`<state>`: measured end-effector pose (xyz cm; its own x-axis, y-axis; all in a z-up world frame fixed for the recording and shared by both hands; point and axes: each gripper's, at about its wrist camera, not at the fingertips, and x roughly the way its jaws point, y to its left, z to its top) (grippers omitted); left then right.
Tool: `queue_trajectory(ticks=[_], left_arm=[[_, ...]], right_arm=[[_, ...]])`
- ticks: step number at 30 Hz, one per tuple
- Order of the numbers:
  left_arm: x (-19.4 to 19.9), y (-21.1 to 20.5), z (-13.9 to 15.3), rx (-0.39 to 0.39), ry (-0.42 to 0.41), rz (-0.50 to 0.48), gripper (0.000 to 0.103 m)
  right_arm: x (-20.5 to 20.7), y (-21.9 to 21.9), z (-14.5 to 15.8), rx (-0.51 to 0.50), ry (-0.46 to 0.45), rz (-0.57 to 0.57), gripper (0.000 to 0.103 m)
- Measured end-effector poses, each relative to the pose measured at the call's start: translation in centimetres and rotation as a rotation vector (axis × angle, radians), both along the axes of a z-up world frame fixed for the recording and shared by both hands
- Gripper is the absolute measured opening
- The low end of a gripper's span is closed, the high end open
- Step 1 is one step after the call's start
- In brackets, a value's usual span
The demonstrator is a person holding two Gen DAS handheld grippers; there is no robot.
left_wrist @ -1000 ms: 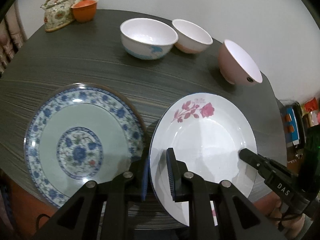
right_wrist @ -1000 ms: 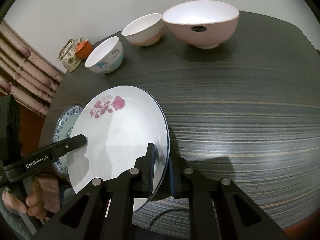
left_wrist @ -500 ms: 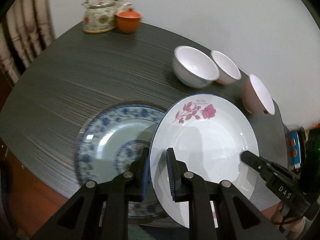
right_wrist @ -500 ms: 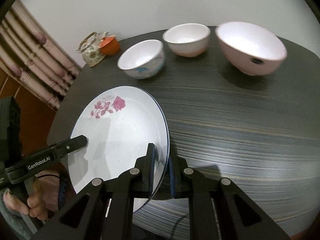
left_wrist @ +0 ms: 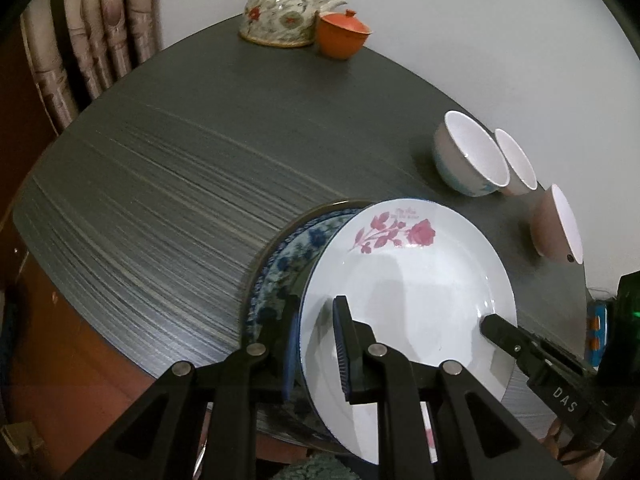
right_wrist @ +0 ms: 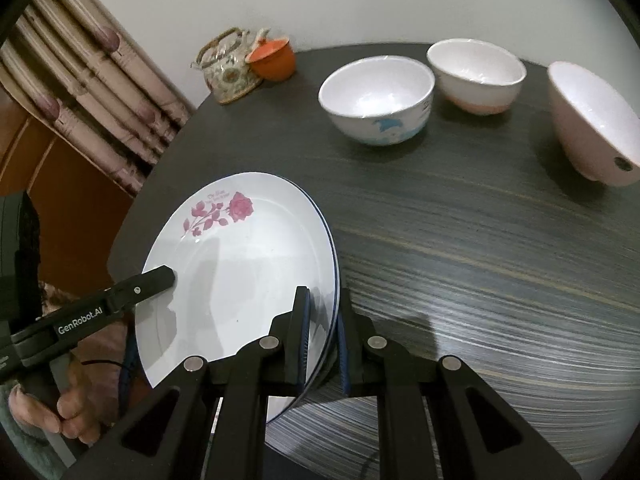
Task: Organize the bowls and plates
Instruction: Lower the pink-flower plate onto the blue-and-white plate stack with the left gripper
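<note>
A white plate with a pink rose (left_wrist: 412,280) is held tilted above the table by both grippers. My left gripper (left_wrist: 316,344) is shut on its left rim; my right gripper (right_wrist: 322,340) is shut on its right rim. The rose plate (right_wrist: 236,276) hangs over a blue-patterned plate (left_wrist: 288,256) that lies on the dark table (left_wrist: 160,184) and is mostly hidden behind it. A white bowl with a blue dolphin (right_wrist: 378,102), a white and pink bowl (right_wrist: 476,74) and a pink bowl (right_wrist: 592,120) stand in a row at the back right.
A floral teapot (left_wrist: 284,10) and an orange lidded cup (left_wrist: 342,34) stand at the table's far edge by the wall. A curtain (right_wrist: 80,80) hangs to the left. The table's near edge (right_wrist: 400,456) is close below the grippers.
Both grippers have carried the rose plate to the left, over the blue-patterned plate, which is now mostly covered. The bowls have not moved.
</note>
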<state>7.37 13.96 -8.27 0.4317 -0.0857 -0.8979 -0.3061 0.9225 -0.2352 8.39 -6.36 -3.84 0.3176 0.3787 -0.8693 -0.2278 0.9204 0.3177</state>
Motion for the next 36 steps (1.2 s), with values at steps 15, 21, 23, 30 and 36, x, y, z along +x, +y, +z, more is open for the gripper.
queue_trajectory(ticks=[15, 21, 23, 30, 36], left_arm=[[0.0, 1.1, -1.5, 0.003, 0.021, 0.019, 0.017], [0.3, 0.8, -2.1, 0.007, 0.022, 0.015, 0.017], [0.4, 0.7, -2.2, 0.014, 0.021, 0.01, 0.017], [0.2, 0.5, -2.3, 0.033, 0.011, 0.005, 0.017], [0.2, 0.5, -2.2, 0.039, 0.007, 0.007, 0.017]], right_arm=[[0.5, 2.1, -2.1, -0.025, 0.039, 0.016, 0.013], [0.4, 2.4, -2.3, -0.037, 0.041, 0.019, 0.013], [0.2, 2.6, -2.4, -0.041, 0.041, 0.02, 0.013], [0.2, 3.1, -2.9, -0.068, 0.041, 0.019, 0.014], [0.3, 3.6, -2.9, -0.09, 0.024, 0.029, 0.016]])
